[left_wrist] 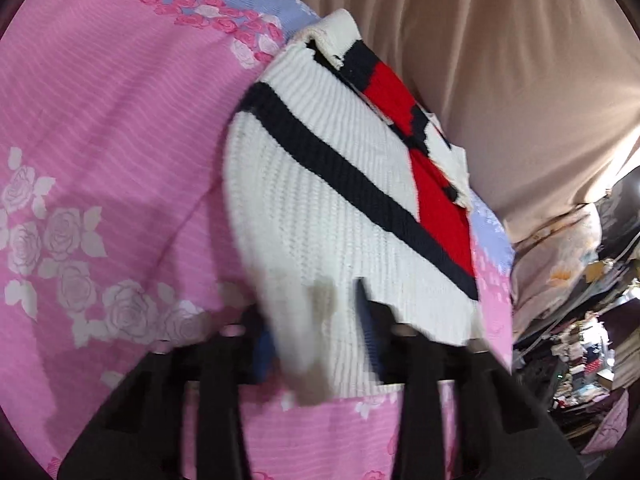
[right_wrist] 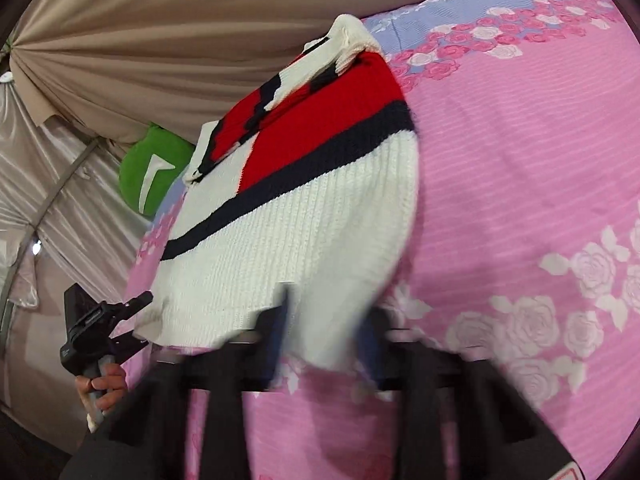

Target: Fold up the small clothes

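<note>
Pink rose-print bed (left_wrist: pixel 120 140) under beige drapes: left tool (left_wrist: pixel 316 320) and right tool (right_wrist: pixel 328 320) each clamped on the near hem of a white knit sweater (left_wrist: pixel 320 208) lying by the bed's edge. Likely next: lift the hem toward the collar.

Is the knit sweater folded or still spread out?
Mostly spread: the sweater lies flat on the pink bedsheet, with only its far collar end turned over.
</note>
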Action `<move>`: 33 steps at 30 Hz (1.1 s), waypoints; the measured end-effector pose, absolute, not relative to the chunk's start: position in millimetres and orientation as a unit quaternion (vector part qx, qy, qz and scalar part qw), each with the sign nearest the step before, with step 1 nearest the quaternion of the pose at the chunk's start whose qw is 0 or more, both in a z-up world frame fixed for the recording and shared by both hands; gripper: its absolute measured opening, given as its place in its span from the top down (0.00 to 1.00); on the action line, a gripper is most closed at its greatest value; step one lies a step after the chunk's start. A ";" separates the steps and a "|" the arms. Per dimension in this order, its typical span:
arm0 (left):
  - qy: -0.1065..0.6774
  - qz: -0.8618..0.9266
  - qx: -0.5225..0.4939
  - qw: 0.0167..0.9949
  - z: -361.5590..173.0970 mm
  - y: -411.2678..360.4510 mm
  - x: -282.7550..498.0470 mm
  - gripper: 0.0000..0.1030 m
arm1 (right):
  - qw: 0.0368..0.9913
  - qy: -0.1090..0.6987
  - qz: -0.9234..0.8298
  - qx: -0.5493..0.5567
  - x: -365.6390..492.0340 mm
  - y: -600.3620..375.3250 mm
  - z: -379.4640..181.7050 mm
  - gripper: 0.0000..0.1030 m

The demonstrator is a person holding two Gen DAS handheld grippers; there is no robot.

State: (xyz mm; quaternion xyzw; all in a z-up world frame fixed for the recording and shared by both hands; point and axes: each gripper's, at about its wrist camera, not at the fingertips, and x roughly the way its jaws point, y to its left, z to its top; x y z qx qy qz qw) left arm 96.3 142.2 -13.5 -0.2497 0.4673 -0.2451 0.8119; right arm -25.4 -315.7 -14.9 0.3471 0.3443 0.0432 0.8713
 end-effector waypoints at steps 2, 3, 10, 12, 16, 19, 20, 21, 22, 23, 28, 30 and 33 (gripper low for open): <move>0.452 -0.243 -0.244 0.823 -3.0 146.0 88.4 0.93 | 0.888 0.314 0.039 0.334 -37.1 -310.6 0.8 0.92; 0.439 -0.246 -0.242 0.830 4.4 150.1 81.0 0.94 | 0.897 0.297 0.040 0.326 -45.2 -308.9 10.2 0.93; 0.350 -0.294 -0.216 0.863 68.5 170.3 7.2 0.95 | 0.942 0.162 0.067 0.286 -123.8 -296.4 77.9 0.94; 0.322 -0.316 -0.214 0.866 87.4 177.9 -18.6 0.95 | 0.951 0.120 0.078 0.274 -149.7 -295.8 93.7 0.94; 0.236 -0.366 -0.214 0.874 131.7 201.6 -78.1 0.94 | 0.964 0.029 0.104 0.242 -206.7 -294.8 126.9 0.94; 0.173 -0.387 -0.223 0.878 159.3 218.3 -109.4 0.94 | 0.965 -0.043 0.126 0.225 -247.4 -291.1 152.1 0.94; 0.158 -0.388 -0.223 0.880 166.5 219.8 -114.8 0.94 | 0.964 -0.068 0.133 0.218 -258.7 -289.3 161.0 0.94; 0.142 -0.389 -0.222 0.883 174.6 221.1 -119.9 0.94 | 0.964 -0.084 0.137 0.214 -264.7 -288.6 167.2 0.94; 0.132 -0.389 -0.219 0.885 181.2 219.8 -122.0 0.94 | 0.962 -0.096 0.141 0.211 -268.2 -289.0 172.7 0.94; 0.126 -0.387 -0.216 0.888 185.3 218.2 -121.1 0.94 | 0.960 -0.107 0.149 0.210 -268.5 -289.8 178.3 0.94; 0.169 -0.358 -0.217 0.892 184.1 201.0 -61.1 0.94 | 0.961 -0.063 0.126 0.238 -216.8 -307.8 178.5 0.94; 0.212 -0.337 -0.214 0.892 171.6 190.6 -22.9 0.94 | 0.957 -0.013 0.107 0.271 -179.9 -320.9 163.7 0.94; 0.298 -0.289 -0.186 0.891 131.5 153.1 52.1 0.94 | 0.945 0.071 0.070 0.310 -116.5 -345.0 129.2 0.94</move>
